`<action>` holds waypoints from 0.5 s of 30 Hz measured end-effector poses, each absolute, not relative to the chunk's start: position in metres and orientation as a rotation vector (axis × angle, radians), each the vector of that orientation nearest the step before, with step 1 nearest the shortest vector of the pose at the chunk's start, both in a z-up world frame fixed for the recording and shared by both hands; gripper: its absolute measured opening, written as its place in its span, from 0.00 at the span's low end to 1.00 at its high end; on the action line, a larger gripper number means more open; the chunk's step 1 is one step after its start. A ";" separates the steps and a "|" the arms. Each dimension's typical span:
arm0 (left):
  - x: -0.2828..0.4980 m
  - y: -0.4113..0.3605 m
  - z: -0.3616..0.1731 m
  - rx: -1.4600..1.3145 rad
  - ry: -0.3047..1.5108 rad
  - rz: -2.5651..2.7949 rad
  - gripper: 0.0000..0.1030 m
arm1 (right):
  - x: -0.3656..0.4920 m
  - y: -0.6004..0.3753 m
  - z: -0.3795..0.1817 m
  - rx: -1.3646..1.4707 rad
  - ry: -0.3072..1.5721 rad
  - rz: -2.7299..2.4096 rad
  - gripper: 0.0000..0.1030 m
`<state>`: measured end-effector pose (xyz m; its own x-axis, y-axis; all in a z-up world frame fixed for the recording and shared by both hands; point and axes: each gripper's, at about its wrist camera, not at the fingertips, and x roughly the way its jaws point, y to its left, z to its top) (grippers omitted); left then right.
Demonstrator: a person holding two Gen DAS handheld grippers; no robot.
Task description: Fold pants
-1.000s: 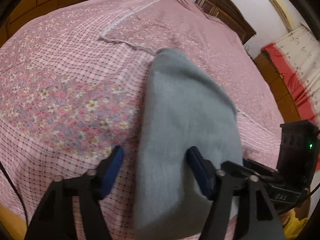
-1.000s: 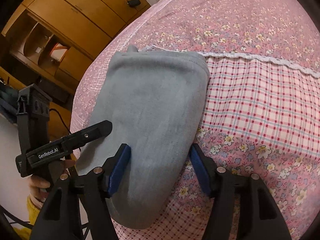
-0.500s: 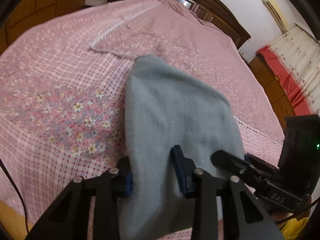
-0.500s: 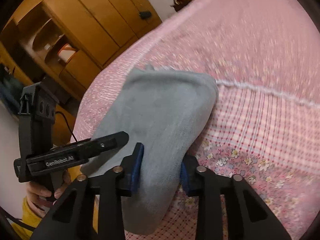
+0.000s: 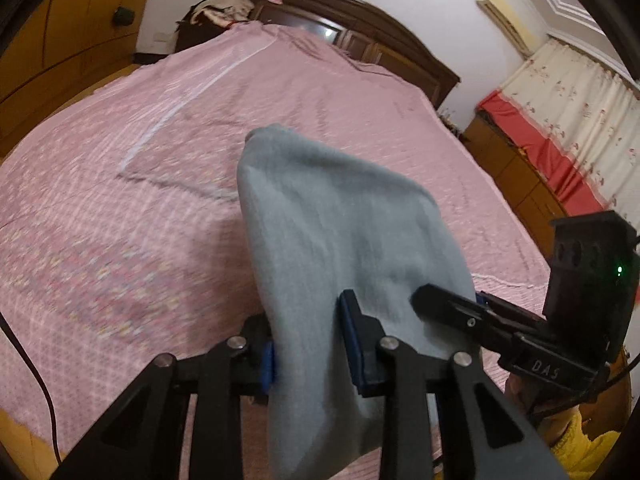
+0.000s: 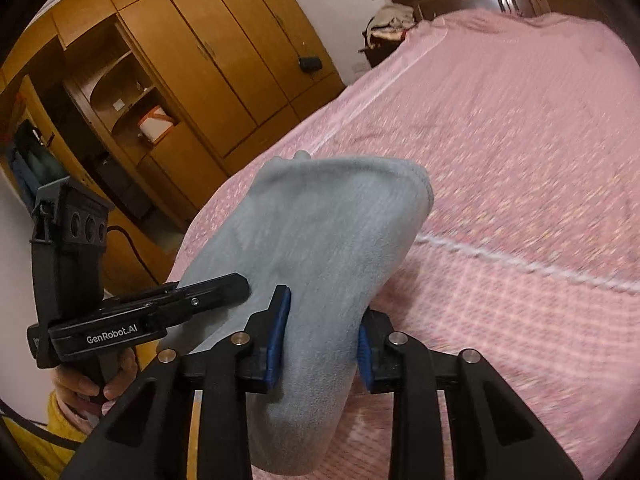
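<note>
The grey pants are a folded, soft bundle whose near end is lifted off the pink bed. My left gripper pinches the near edge; its jaws are still closing, with the blue pads pressing the fabric. In the right wrist view the pants hang between the blue pads of my right gripper, which is shut on them. Each gripper shows beside the other: the right gripper grips the right of the cloth, the left gripper the left. The far end still rests on the bed.
The bed stretches to a dark wooden headboard. A wooden wardrobe stands to the left. A pile of clothes sits by the headboard. A red-cushioned bench and curtains are to the right. A hand holds the left gripper.
Both grippers went from open around the near end of the pants to shut on it. Both then rose, lifting that end off the bed.
</note>
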<state>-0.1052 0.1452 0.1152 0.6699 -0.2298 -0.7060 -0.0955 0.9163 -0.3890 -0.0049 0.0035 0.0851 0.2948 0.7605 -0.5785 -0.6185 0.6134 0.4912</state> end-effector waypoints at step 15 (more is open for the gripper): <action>0.013 0.054 0.094 -0.285 0.877 -0.229 0.28 | 0.052 -0.086 0.073 0.162 0.824 0.757 0.30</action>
<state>0.0132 0.0537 0.0936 0.6192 -0.3120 -0.7206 0.0803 0.9380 -0.3371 0.0522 -0.0864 0.0730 0.4378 0.6656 -0.6044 -0.5460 0.7309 0.4095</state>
